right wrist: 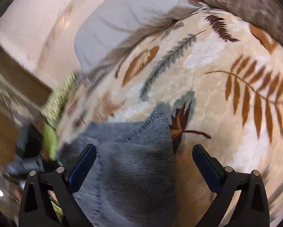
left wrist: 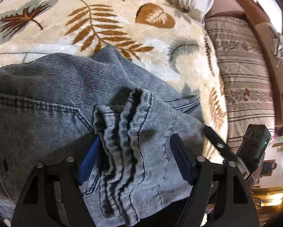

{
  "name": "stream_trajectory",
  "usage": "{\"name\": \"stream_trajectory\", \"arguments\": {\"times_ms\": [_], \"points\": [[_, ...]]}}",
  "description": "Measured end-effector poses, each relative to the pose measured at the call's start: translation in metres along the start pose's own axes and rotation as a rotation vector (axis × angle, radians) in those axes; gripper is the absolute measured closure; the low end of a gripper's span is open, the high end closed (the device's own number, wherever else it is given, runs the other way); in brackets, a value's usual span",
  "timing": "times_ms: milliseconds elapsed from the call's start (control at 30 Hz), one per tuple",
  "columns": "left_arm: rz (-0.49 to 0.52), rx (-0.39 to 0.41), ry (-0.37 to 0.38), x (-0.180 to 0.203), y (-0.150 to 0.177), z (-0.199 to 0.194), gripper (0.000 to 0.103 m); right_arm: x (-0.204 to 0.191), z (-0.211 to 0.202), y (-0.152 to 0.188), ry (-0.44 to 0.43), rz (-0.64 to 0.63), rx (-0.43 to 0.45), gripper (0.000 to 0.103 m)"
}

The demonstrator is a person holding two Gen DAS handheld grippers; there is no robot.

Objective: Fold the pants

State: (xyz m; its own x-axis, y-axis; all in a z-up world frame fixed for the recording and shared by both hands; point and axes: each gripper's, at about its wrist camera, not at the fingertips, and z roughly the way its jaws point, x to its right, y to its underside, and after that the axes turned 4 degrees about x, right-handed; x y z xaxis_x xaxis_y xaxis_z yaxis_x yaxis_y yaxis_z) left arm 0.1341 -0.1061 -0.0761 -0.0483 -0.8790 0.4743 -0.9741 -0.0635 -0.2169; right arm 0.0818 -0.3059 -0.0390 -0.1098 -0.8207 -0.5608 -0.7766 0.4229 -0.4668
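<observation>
Under bunched jeans (left wrist: 134, 124), blue pad (left wrist: 88, 162) half-hidden

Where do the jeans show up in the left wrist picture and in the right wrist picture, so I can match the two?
Left wrist view: the jeans fill the lower left and centre, a bunched fold lying between the open fingers of the left gripper.
Right wrist view: the jeans sit bottom centre, between the fingers of the right gripper.
Shared landmark: the leaf-print blanket under them.

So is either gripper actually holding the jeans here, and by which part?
Neither. The left gripper stands open around the bunched waistband of the jeans; the right gripper is open over a denim edge, pads not pressing.
</observation>
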Motion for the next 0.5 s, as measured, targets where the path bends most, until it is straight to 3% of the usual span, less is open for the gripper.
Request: {"name": "stream_trajectory", "arguments": {"times_ms": [67, 167, 233, 300, 400, 500], "points": [[0.03, 0.005, -0.04, 0.008, 0.002, 0.001, 0.029, 0.001, 0.012, 0.0, 0.044, -0.024, -0.042, 0.037], [0.086, 0.043, -0.09, 0.02, 0.006, -0.007, 0.029, -0.007, 0.001, -0.008, 0.019, -0.062, -0.01, 0.092], [0.134, 0.074, -0.191, 0.025, 0.008, -0.005, 0.029, -0.009, -0.002, -0.01, 0.026, -0.082, 0.007, 0.092], [0.174, 0.06, -0.267, 0.024, 0.012, 0.009, 0.029, -0.005, 0.009, -0.007, 0.068, -0.09, -0.039, 0.09], [0.234, 0.101, -0.318, 0.026, 0.018, 0.017, 0.028, 0.002, 0.018, -0.001, 0.088, -0.098, -0.048, 0.088], [0.232, 0.091, -0.336, 0.029, 0.016, 0.018, 0.028, 0.004, 0.019, -0.002, 0.082, -0.083, -0.044, 0.087]]}}
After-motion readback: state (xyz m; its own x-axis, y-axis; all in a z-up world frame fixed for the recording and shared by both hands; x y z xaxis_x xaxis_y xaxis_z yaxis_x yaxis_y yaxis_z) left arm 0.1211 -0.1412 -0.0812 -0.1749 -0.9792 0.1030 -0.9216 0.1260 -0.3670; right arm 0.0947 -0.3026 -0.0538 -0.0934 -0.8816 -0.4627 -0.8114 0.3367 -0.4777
